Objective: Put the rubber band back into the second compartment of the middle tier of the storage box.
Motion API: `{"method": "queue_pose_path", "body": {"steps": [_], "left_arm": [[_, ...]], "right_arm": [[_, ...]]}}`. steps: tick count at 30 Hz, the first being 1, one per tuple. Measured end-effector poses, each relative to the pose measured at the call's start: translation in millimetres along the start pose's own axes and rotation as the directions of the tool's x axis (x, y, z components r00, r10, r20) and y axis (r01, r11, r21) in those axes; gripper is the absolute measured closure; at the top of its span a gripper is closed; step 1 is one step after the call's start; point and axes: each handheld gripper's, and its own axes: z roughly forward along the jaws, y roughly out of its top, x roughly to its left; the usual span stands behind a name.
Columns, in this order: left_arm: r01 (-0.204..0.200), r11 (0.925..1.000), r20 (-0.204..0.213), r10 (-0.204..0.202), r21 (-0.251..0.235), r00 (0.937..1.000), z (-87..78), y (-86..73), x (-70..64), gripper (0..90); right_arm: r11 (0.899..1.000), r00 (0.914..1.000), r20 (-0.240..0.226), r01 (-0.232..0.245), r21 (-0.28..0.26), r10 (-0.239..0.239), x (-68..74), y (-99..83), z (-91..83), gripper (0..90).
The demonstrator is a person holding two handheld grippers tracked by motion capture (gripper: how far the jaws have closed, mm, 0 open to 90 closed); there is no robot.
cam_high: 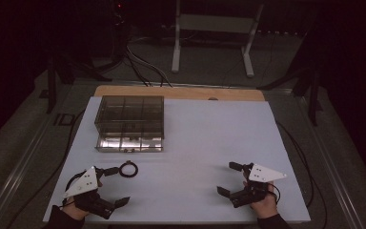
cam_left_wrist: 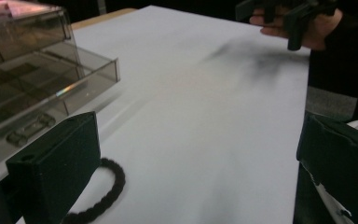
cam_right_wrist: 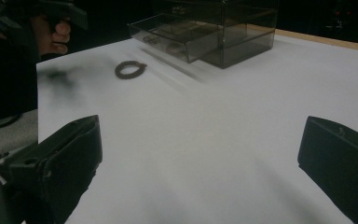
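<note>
A smoky clear drawer box (cam_high: 129, 114) stands at the table's far left, its bottom drawer (cam_high: 130, 143) pulled out. Small dark items (cam_left_wrist: 29, 130) lie in that drawer. A black hair tie (cam_high: 129, 169) rests flat on the white table (cam_high: 205, 138) in front of the drawer. My left gripper (cam_high: 116, 186) is open just left of the tie and holds nothing. In the left gripper view the hair tie (cam_left_wrist: 106, 192) curls out from behind the left jaw. My right gripper (cam_high: 228, 179) is open over bare table at the near right. The right gripper view has the hair tie (cam_right_wrist: 130, 69) and the box (cam_right_wrist: 214, 28) far off.
A wooden strip (cam_high: 181, 91) borders the table's far edge. Beyond it, cables (cam_high: 143, 67) and a white stand (cam_high: 214, 28) are on the dark floor. Bare white surface spans the table's middle and right.
</note>
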Motion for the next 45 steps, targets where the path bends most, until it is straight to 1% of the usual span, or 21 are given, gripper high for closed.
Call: {"method": "queue_pose_path", "body": {"steps": [3,9,12,13,14,16,19,23,27,30,33,36,37,45], "left_arm": [[0.007,0.9997,-0.004,-0.007,-0.023,1.0,-2.4,5.4,0.6,0.4],[0.01,0.9991,-0.021,-0.01,-0.041,0.9997,-5.0,13.3,2.3,0.4],[0.012,0.9992,-0.032,-0.013,-0.038,0.9994,-5.0,14.7,3.4,0.3],[0.023,0.9986,-0.038,-0.025,-0.048,0.999,-4.8,15.7,5.0,0.3],[0.027,0.9985,-0.045,-0.029,-0.048,0.9986,-4.6,16.5,5.8,0.3],[0.024,0.9987,-0.052,-0.026,-0.045,0.9983,-3.4,18.0,7.0,0.3],[0.033,0.998,-0.068,-0.036,-0.054,0.9971,-2.0,19.9,9.4,0.3],[0.046,0.9977,-0.086,-0.05,-0.051,0.995,-0.3,21.2,13.9,0.4],[0.073,0.9965,-0.122,-0.077,-0.041,0.9896,2.9,18.1,21.4,0.4],[0.098,0.9943,-0.158,-0.104,-0.042,0.982,4.6,15.0,26.9,0.4],[0.104,0.994,-0.186,-0.109,-0.032,0.9765,5.5,12.8,30.8,0.4],[0.122,0.9917,-0.209,-0.128,-0.039,0.9696,6.4,11.2,34.0,0.4],[0.126,0.9912,-0.212,-0.132,-0.041,0.9683,6.8,10.4,35.1,0.4],[0.164,0.9863,-0.263,-0.163,-0.022,0.9508,10.1,4.9,42.2,0.4]], "right_arm": [[1.0,1.0,0.0,-0.004,-0.001,0.004,0.0,0.0,0.0,0.0],[1.0,1.0,-0.001,-0.008,0.002,0.008,0.2,0.1,0.3,0.0],[1.0,1.0,0.0,-0.005,0.0,0.005,0.4,0.2,0.2,0.0],[1.0,1.0,-0.001,-0.007,-0.001,0.007,0.2,0.2,0.2,0.0],[1.0,0.9999,0.0,-0.012,0.0,0.012,-0.2,-0.1,0.4,0.0],[1.0,0.9999,0.0,-0.011,0.001,0.011,0.1,-0.1,0.3,0.0],[1.0,0.9999,0.0,-0.017,0.001,0.017,-0.4,-0.3,0.6,0.0],[1.0,0.9998,-0.001,-0.02,-0.003,0.02,-1.0,-0.3,0.5,0.0],[1.0,0.9997,0.002,-0.023,0.005,0.023,-1.7,-0.9,0.8,0.0],[1.0,0.9997,0.002,-0.025,0.003,0.025,-2.1,-1.0,0.9,0.0],[1.0,0.9997,0.002,-0.024,0.003,0.024,-1.8,-0.9,0.7,0.0],[1.0,0.9997,0.001,-0.026,0.004,0.026,-2.1,-1.0,0.9,0.0],[1.0,0.9997,0.001,-0.026,0.004,0.026,-2.1,-1.0,0.9,0.0],[1.0,0.9996,0.003,-0.029,0.004,0.029,-2.6,-1.0,0.9,0.0]]}}
